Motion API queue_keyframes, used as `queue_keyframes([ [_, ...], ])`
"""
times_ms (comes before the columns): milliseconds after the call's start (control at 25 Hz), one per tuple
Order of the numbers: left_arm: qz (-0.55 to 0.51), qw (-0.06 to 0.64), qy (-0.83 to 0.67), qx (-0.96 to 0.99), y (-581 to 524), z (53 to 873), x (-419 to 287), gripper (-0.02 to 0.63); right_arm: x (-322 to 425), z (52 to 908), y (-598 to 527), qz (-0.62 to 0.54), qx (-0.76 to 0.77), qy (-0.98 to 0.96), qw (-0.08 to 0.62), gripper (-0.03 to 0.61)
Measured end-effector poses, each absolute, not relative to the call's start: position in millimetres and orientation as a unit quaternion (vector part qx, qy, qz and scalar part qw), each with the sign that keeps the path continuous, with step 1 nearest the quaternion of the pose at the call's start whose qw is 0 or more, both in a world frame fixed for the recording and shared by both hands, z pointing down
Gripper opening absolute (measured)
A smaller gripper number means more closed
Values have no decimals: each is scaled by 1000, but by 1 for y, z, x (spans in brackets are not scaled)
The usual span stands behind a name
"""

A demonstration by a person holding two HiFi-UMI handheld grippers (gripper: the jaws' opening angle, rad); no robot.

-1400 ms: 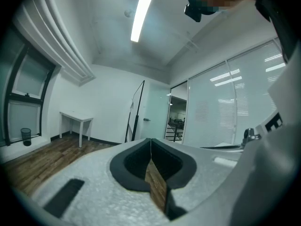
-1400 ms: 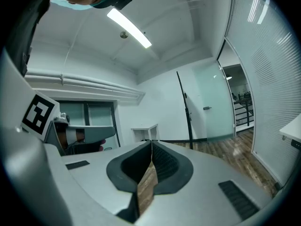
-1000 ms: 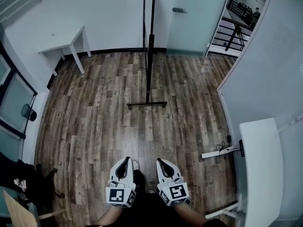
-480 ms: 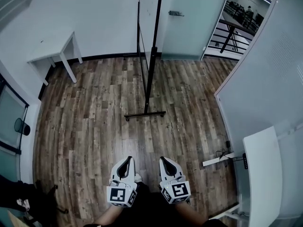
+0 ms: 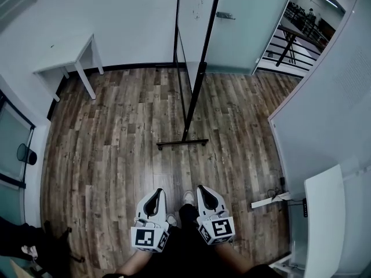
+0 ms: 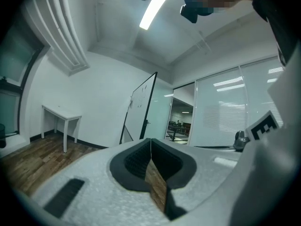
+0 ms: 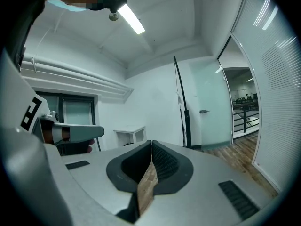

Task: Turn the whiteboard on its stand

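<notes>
The whiteboard (image 5: 194,10) hangs edge-on in its black stand (image 5: 195,94), whose wheeled foot (image 5: 182,143) rests on the wood floor ahead of me. In the left gripper view the whiteboard (image 6: 140,111) shows as a tilted white panel; in the right gripper view only its black post (image 7: 183,112) is plain. My left gripper (image 5: 156,192) and right gripper (image 5: 200,188) are held low near my body, well short of the stand. Both have their jaws shut with nothing between them.
A white side table (image 5: 66,59) stands against the back wall at left. A frosted glass door (image 5: 243,22) is behind the stand, with a railing (image 5: 293,39) beyond it. A white desk (image 5: 323,225) with cables on the floor is at right. A dark chair (image 5: 23,242) sits at lower left.
The view has shifted, and the stand now sits slightly lower and further right in the frame. Both grippers stay shut and low in front of me.
</notes>
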State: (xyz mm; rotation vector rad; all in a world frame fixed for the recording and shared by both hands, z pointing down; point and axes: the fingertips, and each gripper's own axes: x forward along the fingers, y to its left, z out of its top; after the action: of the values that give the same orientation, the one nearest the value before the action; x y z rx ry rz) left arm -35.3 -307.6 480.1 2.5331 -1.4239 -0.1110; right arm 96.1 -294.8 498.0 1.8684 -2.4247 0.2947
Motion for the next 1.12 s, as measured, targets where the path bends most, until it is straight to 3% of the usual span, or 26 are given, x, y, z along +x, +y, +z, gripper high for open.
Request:
queue_keyframes([
  [600,-45,93,-510,854,-476,475,-12,18,129,503,-481,79,595,-799,25,14],
  [1120,-42,82,-509,856,-628,467,51,18,198,529,-649,83,606,-789,62,15],
])
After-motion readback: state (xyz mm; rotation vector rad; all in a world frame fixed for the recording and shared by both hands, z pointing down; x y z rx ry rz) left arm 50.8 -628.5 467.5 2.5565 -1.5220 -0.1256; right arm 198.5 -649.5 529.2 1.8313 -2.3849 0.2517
